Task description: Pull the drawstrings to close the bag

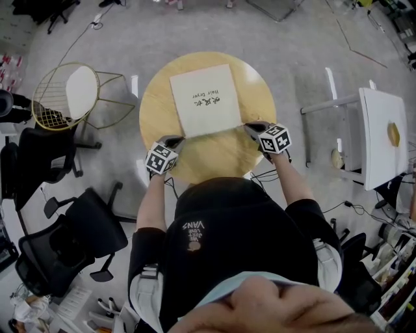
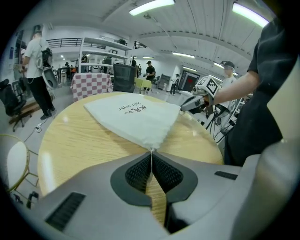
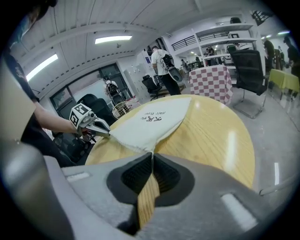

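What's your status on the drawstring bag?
Left gripper shut on left drawstring, right gripper shut on right drawstring. Bag flat on table, mouth not yet cinched. Nothing in the way.

The bag (image 1: 203, 99) is white with black lettering, the table (image 1: 214, 159) light wood-grain, a cloth (image 2: 91, 86) red-and-white checked.

I'm looking down on a round wooden table (image 1: 156, 110) on a grey floor (image 1: 130, 32). A gold wire chair (image 1: 81, 91) stands to its left, black office chairs (image 1: 91, 231) below that, and a white desk (image 1: 377, 162) to the right. Strip lights (image 2: 152, 6) run along a white ceiling. Farther off is what may be a checked tablecloth (image 2: 91, 86).
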Tool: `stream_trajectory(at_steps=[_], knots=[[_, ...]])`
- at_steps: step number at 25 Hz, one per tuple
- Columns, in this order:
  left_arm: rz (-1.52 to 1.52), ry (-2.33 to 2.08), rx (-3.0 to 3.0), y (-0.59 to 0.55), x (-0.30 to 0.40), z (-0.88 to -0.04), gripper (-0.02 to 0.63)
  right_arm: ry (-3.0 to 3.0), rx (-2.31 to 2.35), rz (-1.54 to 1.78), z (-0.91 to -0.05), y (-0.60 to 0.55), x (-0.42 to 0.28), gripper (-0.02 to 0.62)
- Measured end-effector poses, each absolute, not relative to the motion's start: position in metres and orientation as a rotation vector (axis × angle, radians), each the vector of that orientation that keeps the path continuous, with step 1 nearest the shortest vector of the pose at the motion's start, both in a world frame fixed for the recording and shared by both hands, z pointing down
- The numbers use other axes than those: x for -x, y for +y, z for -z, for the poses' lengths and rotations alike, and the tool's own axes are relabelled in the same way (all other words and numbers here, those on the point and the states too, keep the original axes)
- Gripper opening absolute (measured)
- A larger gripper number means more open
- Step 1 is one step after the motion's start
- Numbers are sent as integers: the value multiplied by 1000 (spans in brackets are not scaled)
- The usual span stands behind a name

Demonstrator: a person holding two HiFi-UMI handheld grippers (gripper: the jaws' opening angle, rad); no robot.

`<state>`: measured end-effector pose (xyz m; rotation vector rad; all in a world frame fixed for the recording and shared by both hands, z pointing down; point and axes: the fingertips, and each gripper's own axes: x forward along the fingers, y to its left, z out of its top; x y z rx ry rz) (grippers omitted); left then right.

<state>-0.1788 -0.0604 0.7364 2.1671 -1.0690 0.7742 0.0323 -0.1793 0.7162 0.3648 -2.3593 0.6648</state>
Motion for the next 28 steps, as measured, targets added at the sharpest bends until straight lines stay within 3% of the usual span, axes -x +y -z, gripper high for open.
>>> stream_trajectory(at_steps=[21, 28], knots=[[-513, -1385, -2129, -88, 200, -649, 20, -2542, -624, -955, -636, -209, -20, 8], [-459, -1434, -2149, -93, 204, -621, 20, -2572, -647, -886, -617, -213, -19, 6]])
